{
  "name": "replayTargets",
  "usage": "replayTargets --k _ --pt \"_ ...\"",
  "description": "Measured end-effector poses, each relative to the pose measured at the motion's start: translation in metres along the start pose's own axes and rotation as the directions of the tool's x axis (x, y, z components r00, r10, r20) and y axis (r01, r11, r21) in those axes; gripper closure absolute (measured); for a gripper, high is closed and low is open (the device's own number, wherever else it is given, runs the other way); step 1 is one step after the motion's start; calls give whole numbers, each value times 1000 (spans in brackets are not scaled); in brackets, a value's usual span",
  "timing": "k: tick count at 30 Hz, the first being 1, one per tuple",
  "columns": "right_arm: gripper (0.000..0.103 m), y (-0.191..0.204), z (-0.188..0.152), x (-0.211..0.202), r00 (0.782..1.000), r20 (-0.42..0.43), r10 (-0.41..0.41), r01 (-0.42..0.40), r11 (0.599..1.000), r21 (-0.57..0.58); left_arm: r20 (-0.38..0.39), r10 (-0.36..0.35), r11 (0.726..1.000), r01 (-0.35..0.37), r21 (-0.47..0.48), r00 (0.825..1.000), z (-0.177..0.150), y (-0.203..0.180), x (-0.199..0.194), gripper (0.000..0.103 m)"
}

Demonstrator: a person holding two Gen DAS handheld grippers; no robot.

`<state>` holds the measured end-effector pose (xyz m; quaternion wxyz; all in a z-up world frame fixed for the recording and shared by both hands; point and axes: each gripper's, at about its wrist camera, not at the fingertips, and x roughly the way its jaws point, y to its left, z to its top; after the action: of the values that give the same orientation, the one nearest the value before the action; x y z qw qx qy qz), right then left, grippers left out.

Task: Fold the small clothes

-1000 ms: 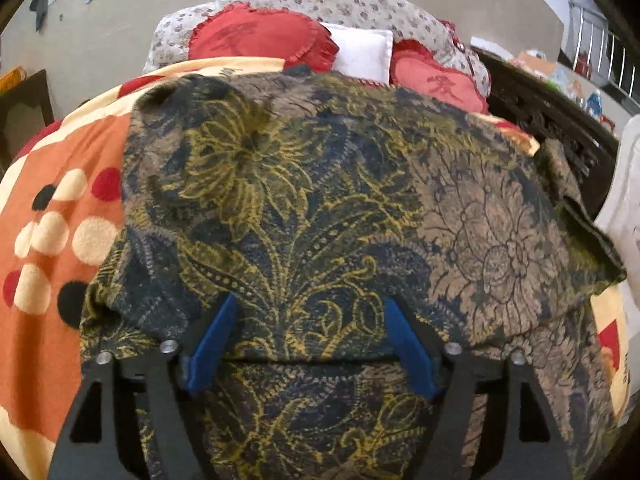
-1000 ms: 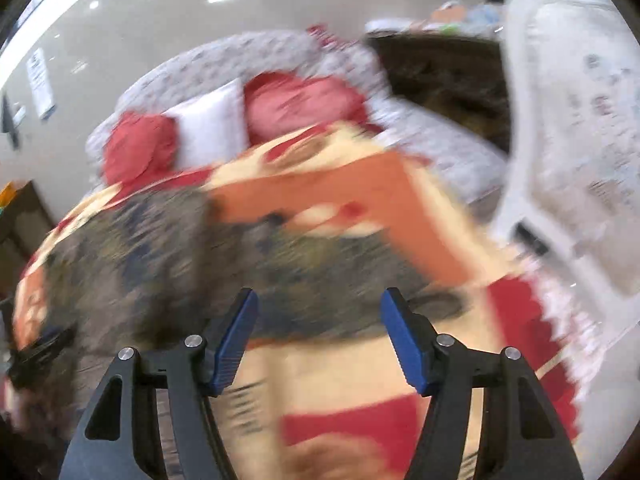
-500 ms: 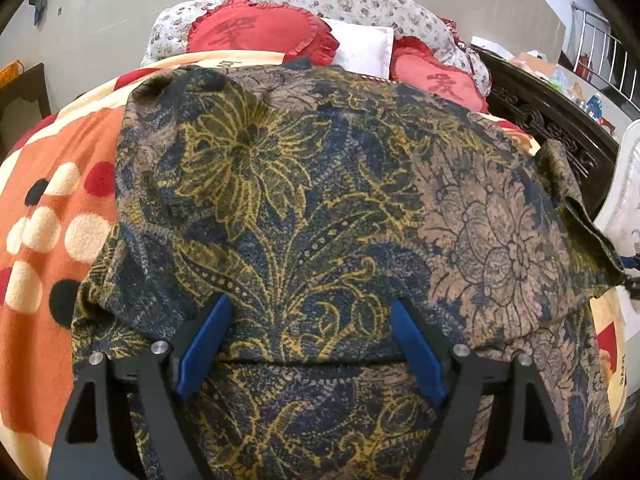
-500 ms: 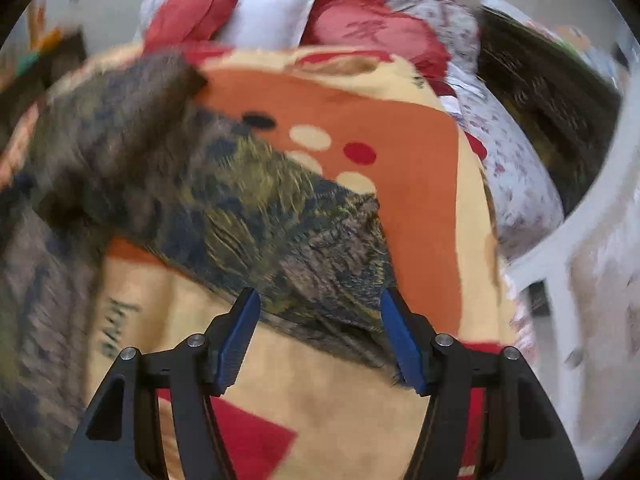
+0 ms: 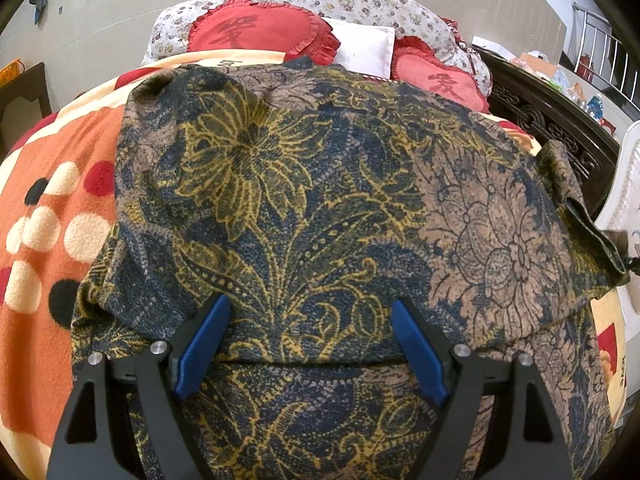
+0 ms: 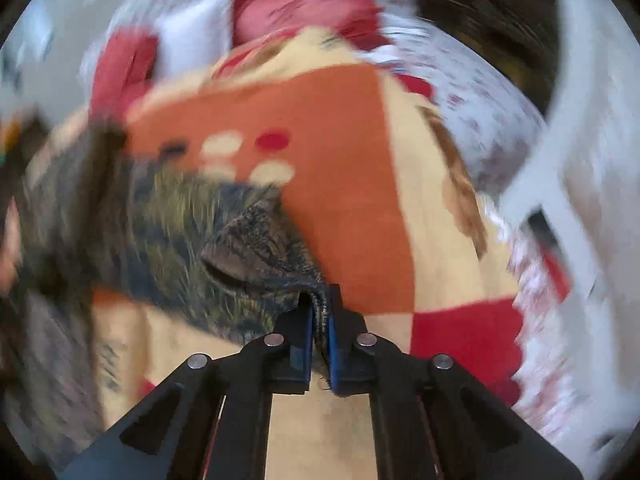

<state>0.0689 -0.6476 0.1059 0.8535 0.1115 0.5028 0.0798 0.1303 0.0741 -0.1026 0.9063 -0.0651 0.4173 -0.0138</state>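
Most of my right wrist view is smeared: the pillows [image 6: 304,4] and the blanket [image 6: 352,184] are streaks, and the far side of the patterned garment [image 6: 172,224] is a dark blur. Only its tip, pinched as my right gripper [image 6: 319,320] closes, is sharp. In my left wrist view the garment [image 5: 304,208] runs off the bottom edge and hides the blanket [image 5: 48,184] beneath. Its right sleeve tip is cut off, and I cannot tell whether my left gripper [image 5: 308,340] touches cloth.
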Motion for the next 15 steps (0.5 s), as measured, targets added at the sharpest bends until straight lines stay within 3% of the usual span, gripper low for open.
replayTargets --k 4,9,12,15 --pt "92 -29 2 -34 991 131 34 -60 978 201 0 0 1000 0 0 1000 0 0 0 17" --pt "93 -63 10 -90 961 237 -146 51 929 367 0 -1 1000 1 -1 1000 0 0 0 17" --pt "93 -62 16 -111 958 237 -163 77 939 336 0 0 1000 0 0 1000 0 0 0 17" --pt "93 -33 21 -130 953 279 -118 43 964 262 -1 3 1000 -3 2 1000 0 0 0 17"
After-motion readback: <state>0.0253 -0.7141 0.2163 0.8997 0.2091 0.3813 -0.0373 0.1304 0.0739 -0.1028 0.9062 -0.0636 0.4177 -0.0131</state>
